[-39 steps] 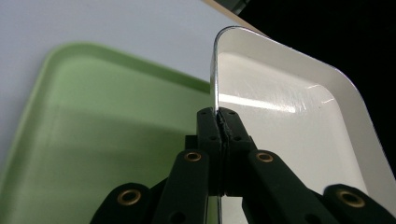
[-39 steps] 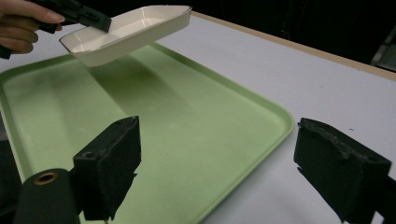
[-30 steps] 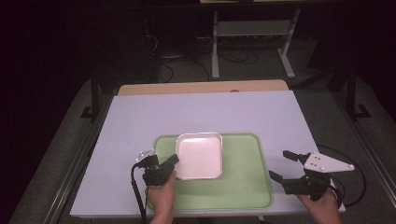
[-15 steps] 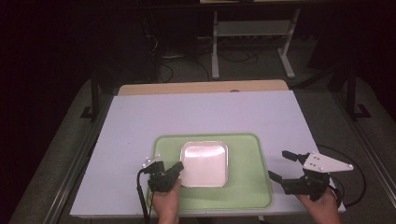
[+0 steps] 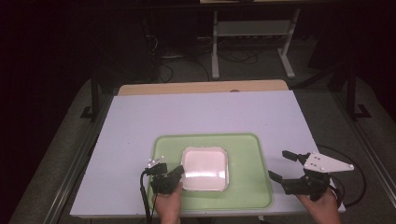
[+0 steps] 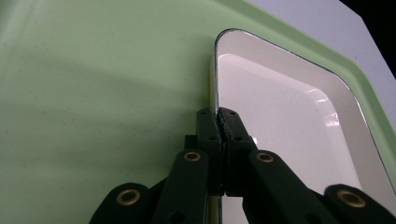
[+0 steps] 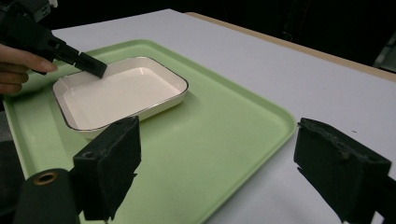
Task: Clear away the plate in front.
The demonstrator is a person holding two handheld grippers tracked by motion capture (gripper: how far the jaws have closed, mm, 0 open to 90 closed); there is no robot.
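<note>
As dish (image 5: 204, 168) was drawn nearer person's edge of bench (image 5: 140, 121) than second before, rim was seen pinched in left claw (image 6: 218, 116), jaws closed on near-left edge. Dish was found flat on green tray (image 5: 247, 186), slightly left of tray's middle. Drag was judged near done; release was judged likely next. Right claw (image 5: 280, 164) was held wide open, idle, beside tray's right edge. Counted: one dish, one tray, two claws.
</note>
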